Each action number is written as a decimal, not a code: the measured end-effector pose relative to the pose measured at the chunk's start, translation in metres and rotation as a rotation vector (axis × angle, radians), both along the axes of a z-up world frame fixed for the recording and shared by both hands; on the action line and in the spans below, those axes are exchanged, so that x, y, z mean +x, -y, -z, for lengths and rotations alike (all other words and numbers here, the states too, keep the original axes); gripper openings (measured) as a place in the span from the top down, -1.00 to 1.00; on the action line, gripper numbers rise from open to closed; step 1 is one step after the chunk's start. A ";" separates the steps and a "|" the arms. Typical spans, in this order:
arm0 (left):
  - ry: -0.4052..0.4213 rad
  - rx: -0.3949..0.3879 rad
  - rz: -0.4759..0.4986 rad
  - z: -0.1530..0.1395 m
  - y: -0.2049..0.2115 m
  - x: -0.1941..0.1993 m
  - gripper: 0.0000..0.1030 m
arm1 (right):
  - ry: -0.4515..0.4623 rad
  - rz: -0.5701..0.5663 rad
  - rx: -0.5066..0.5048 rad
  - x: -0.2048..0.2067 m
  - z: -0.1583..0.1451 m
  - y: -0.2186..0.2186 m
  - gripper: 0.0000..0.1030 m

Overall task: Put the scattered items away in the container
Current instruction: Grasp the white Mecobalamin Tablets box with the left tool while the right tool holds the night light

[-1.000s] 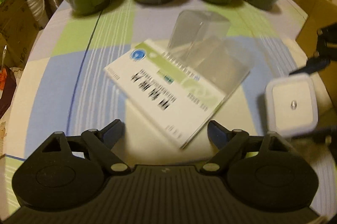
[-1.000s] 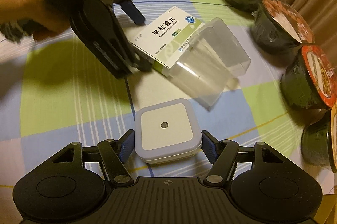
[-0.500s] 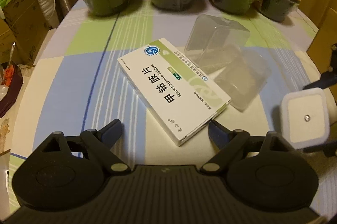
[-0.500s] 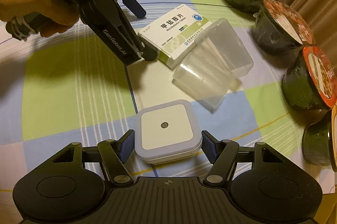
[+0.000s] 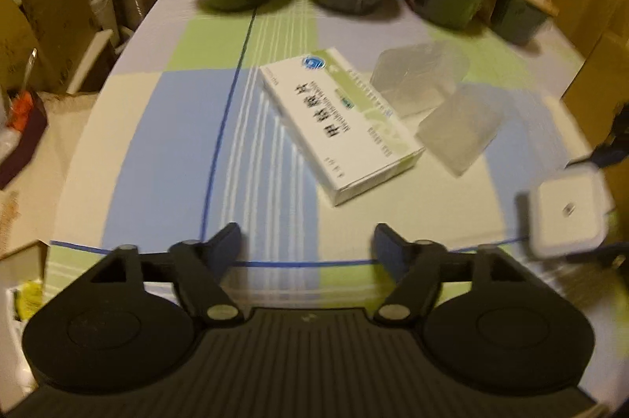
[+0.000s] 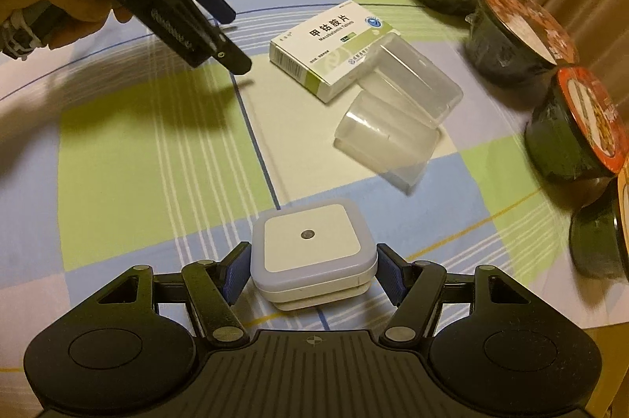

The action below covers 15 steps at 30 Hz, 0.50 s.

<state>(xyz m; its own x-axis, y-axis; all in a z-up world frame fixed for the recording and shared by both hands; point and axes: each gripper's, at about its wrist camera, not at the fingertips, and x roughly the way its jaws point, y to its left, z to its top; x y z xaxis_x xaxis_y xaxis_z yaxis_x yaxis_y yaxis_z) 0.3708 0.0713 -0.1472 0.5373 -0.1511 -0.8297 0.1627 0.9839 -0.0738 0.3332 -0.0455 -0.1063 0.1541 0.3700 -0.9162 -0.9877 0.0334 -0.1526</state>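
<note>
While blurred, right tool [image 6: 310, 270] grips smooth, rounded-square white night light [image 6: 310, 253], seemingly plastic

A white and green medicine box [image 6: 334, 50] lies upper middle of the right wrist view, on the checked cloth of the bench [image 6: 157, 142]. Its top face carries four large black Chinese characters, 甲钴胺片, with a smaller line of Latin letters beneath that appears to read "Mecobalamin Tablets". A round blue logo sits at the box's far corner; the remaining small print is too fine to read. In the left wrist view the same box [image 5: 338, 119] appears upside down and blurred. Lettering on the side of the left claw [image 6: 232, 36] is blurred beyond reading.
</note>
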 end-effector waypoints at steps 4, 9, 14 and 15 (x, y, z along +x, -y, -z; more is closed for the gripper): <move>0.028 0.053 0.086 -0.011 0.019 0.007 -0.53 | 0.053 -0.086 -0.060 0.000 -0.003 0.001 -0.34; 0.007 0.101 0.141 -0.013 0.037 0.033 -0.66 | 0.142 -0.160 -0.128 0.011 -0.005 0.001 -0.34; -0.017 0.078 0.100 -0.009 0.046 0.066 -0.69 | 0.202 -0.217 -0.169 0.016 -0.004 0.000 -0.34; -0.022 0.069 0.095 -0.009 0.048 0.072 -0.69 | 0.204 -0.218 -0.167 0.016 -0.004 0.000 -0.34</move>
